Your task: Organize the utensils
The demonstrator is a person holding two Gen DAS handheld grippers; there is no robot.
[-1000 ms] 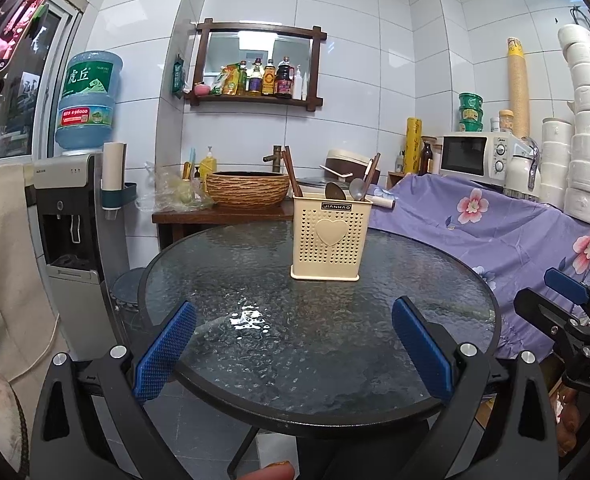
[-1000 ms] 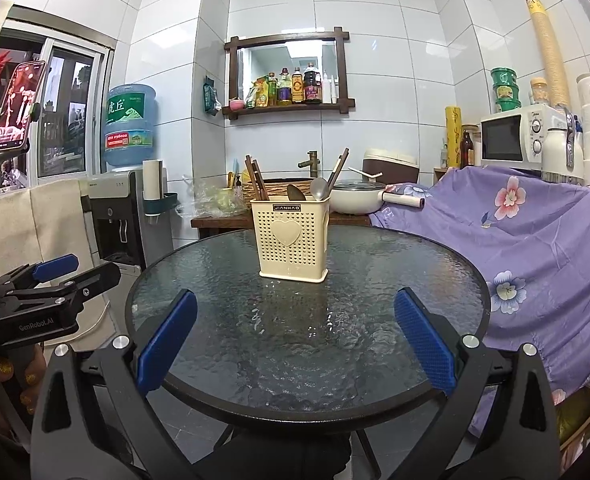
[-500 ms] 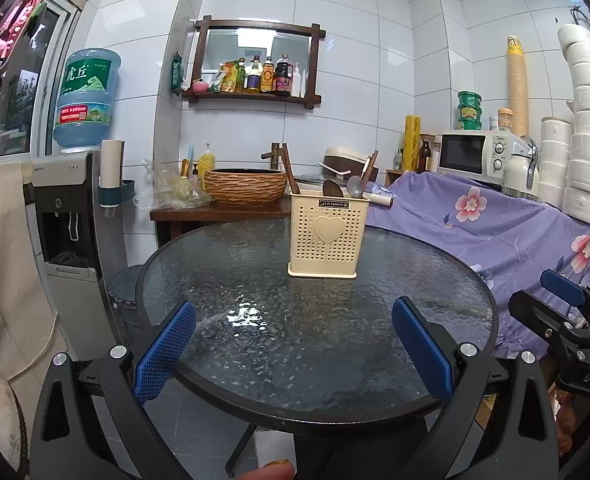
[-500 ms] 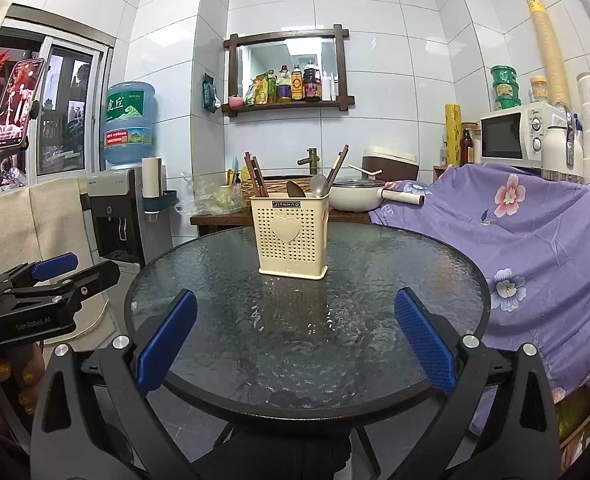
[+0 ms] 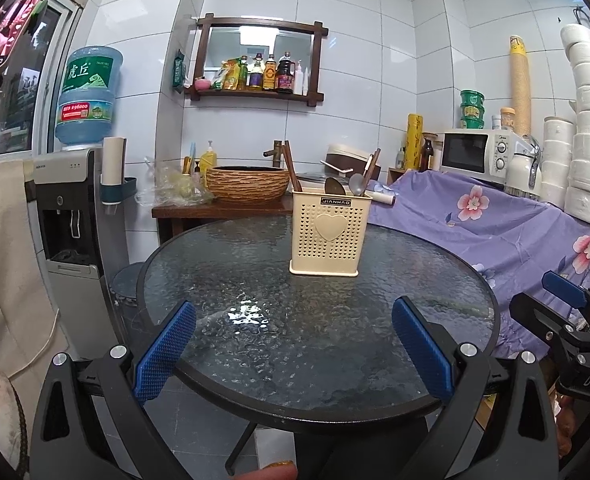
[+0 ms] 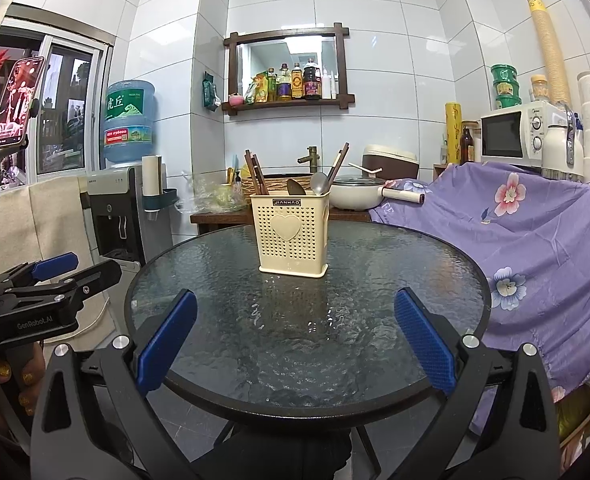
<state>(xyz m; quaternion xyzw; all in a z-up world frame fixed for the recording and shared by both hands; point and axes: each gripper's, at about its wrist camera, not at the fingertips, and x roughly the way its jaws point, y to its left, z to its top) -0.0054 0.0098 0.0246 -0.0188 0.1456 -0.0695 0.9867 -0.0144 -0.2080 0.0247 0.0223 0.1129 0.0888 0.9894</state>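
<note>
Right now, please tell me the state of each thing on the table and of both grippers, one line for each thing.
left gripper: open, empty, held above the near table edge.
right gripper: open, empty, held above the near table edge.
utensil holder: upright on the table, not touched.
chopsticks: standing tilted in the holder.
spoons: standing in the holder, bowls up.
glass table: bare apart from the holder.

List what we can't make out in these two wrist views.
- Utensil holder: lower ends of the chopsticks and spoons are hidden by its perforated wall in both views; the exact count is unclear.
- Right tongs: cut off by the left view's right edge.
- Left tongs: the hand on them is cut by the right view's left edge.
- Shelf bottles: labels too small to read.
- Table legs: hidden behind the tongs' frames.
</note>
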